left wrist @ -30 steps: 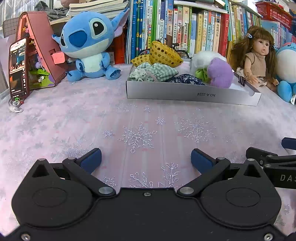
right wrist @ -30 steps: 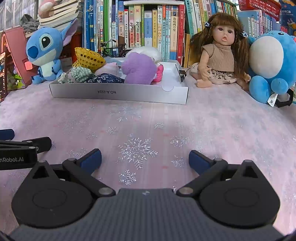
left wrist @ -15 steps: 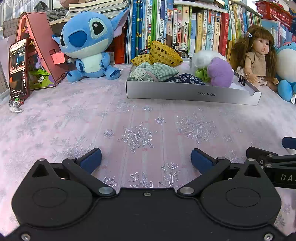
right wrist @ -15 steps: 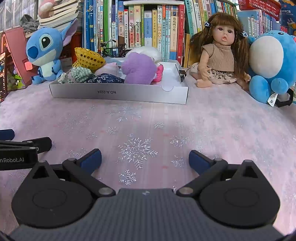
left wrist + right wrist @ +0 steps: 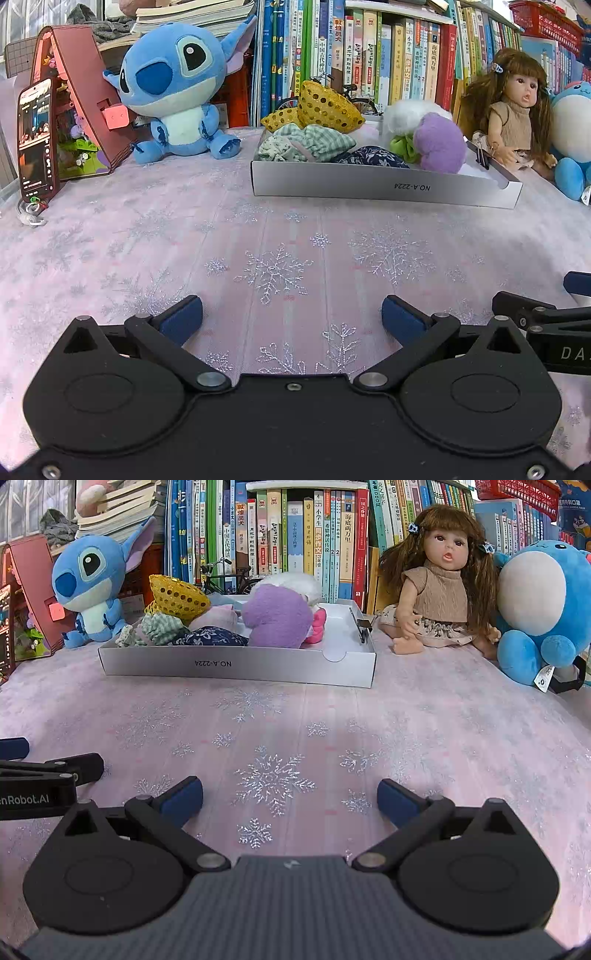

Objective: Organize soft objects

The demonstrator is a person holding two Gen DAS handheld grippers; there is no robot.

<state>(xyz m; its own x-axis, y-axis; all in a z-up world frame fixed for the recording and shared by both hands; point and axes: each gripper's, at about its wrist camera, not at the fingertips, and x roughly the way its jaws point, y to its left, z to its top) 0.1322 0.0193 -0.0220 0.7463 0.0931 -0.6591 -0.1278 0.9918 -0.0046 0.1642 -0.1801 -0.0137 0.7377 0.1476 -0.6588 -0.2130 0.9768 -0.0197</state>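
We held the left gripper [image 5: 291, 319] and the right gripper [image 5: 290, 797] low at the bottom of their frames, both spread wide and empty, with only bare snowflake tablecloth [image 5: 273, 738] between the pads. The soft objects [image 5: 277, 616] lay heaped in the white box [image 5: 236, 664], well apart and straight ahead in the upper middle of each frame, its long side running across our view; we judged the right gripper slightly the nearer. The box front read "NO.A-2224" upside down, and the neighbouring gripper's side showed "enRobot.AI".
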